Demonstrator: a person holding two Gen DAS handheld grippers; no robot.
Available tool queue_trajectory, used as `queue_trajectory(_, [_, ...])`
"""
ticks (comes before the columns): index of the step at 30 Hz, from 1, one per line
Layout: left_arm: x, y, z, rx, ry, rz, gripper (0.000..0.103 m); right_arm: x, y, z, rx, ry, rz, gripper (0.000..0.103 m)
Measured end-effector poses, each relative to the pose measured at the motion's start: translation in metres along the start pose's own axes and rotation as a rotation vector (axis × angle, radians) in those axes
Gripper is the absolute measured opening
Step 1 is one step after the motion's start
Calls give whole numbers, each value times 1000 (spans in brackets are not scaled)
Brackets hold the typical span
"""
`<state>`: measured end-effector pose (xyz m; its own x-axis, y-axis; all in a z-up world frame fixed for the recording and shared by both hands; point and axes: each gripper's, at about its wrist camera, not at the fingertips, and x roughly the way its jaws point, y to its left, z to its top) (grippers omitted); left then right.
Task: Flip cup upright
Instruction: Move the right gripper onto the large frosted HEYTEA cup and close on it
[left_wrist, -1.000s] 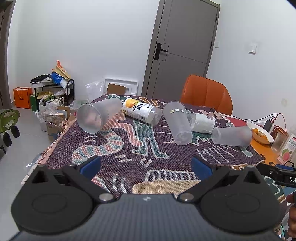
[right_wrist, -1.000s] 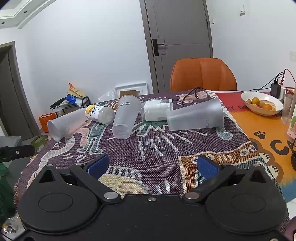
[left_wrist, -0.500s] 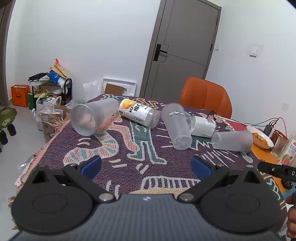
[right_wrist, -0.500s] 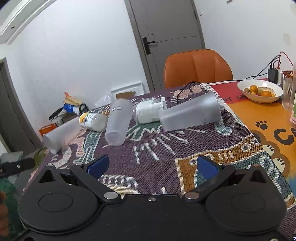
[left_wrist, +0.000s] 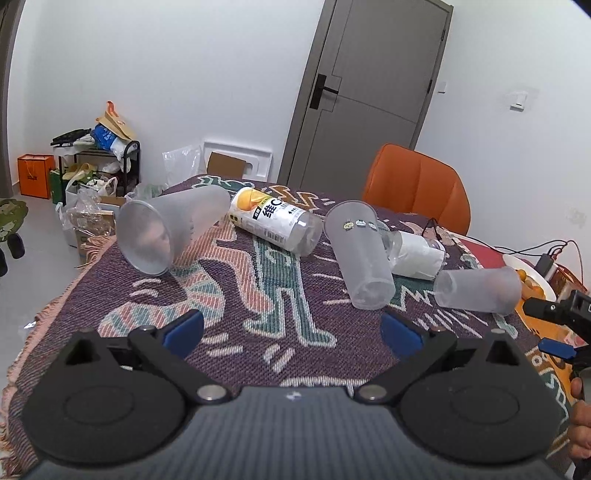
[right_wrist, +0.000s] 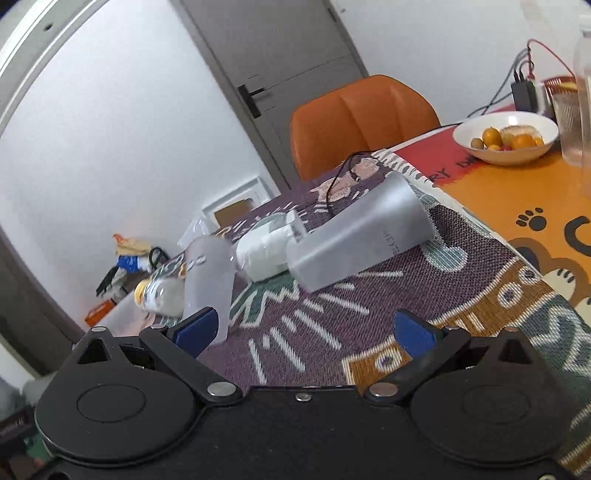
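Right wrist view: my right gripper (right_wrist: 303, 332) and left gripper (left_wrist: 291, 330) both spread, empty, near three frosted translucent plastic cups (right_wrist: 358, 238) lying sideways on woven patterned tablecloth (right_wrist: 461, 295).

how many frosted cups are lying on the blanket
3, all on their sides: one at the left edge, mouth toward the camera; one with stickers in the middle; one at the right near the fruit bowl. None seems hidden.
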<state>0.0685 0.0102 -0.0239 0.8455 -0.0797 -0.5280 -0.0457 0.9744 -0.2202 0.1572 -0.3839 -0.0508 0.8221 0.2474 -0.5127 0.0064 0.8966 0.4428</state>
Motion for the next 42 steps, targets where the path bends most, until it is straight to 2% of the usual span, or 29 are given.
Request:
queue_trajectory(15, [61, -29, 35, 33, 38, -25, 102, 63, -36, 31, 243, -6, -38, 103])
queue_trajectory(25, [97, -49, 47, 61, 85, -32, 102, 105, -64, 44, 456, 18, -80, 103])
queue_trajectory(34, [113, -49, 56, 56, 101, -23, 102, 136, -77, 50, 622, 8, -133, 103])
queue_trajectory(42, [116, -38, 61, 36, 103, -18, 102, 148, -75, 51, 658, -46, -191, 103])
